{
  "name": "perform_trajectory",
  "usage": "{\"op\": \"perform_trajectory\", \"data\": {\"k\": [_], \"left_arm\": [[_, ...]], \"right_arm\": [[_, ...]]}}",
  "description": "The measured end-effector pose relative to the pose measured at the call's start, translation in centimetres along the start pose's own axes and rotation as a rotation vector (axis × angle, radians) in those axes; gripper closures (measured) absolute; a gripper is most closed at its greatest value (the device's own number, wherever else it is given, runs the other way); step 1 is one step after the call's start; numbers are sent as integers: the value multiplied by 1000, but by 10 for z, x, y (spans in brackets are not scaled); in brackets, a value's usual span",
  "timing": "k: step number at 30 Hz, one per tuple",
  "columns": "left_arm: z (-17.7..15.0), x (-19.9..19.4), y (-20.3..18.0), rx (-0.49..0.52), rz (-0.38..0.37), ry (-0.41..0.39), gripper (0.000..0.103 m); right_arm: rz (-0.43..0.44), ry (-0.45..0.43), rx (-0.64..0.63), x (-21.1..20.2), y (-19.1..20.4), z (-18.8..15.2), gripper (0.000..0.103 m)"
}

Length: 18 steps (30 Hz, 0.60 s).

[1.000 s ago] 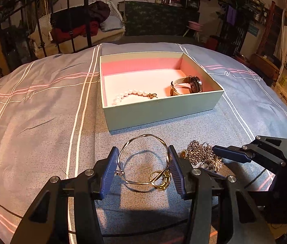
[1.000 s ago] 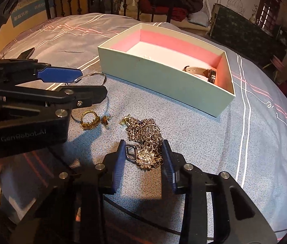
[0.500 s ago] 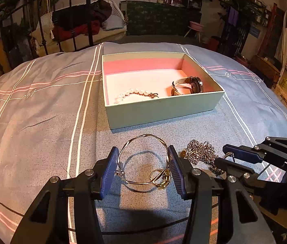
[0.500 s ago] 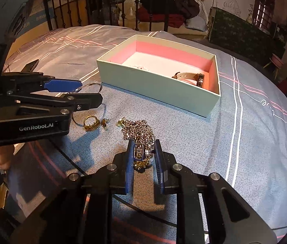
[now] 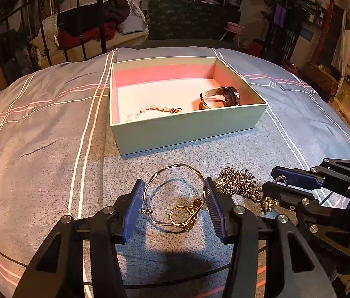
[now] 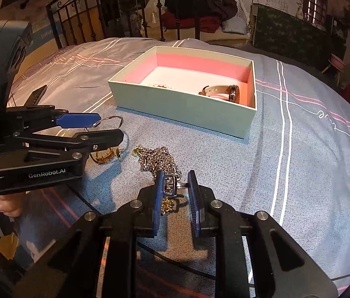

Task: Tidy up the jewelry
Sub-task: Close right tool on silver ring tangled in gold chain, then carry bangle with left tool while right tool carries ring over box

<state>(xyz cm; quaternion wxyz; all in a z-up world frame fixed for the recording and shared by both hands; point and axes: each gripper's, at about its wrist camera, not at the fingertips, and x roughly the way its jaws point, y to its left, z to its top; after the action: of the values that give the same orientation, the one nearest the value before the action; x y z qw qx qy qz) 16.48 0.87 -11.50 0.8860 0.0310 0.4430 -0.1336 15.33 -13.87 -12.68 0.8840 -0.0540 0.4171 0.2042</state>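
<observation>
Right wrist view: the right gripper (image 6: pixel 175 193) is seen clamped on the chain necklace's (image 6: pixel 158 160) buckle at lower centre; the box (image 6: pixel 182 104) lies above. The left gripper (image 5: pixel 172 206) is held apart around the bangle (image 5: pixel 175 193).

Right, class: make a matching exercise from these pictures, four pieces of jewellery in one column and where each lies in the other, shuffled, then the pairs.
1 pearl bracelet
2 watch
3 bangle
4 chain necklace

A between the left gripper fingers, on the bedspread
B left part of the box
C right part of the box
D at the right gripper fingers

Pairs: 1-B, 2-C, 3-A, 4-D
</observation>
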Motion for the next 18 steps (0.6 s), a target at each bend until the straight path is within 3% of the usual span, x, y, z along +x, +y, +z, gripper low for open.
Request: {"op": "perform_trajectory", "data": {"k": [18], "left_arm": [[2,2,-3,-2,-12,5,55]], "right_arm": [[8,26,-2,9,-2,6,82]]}}
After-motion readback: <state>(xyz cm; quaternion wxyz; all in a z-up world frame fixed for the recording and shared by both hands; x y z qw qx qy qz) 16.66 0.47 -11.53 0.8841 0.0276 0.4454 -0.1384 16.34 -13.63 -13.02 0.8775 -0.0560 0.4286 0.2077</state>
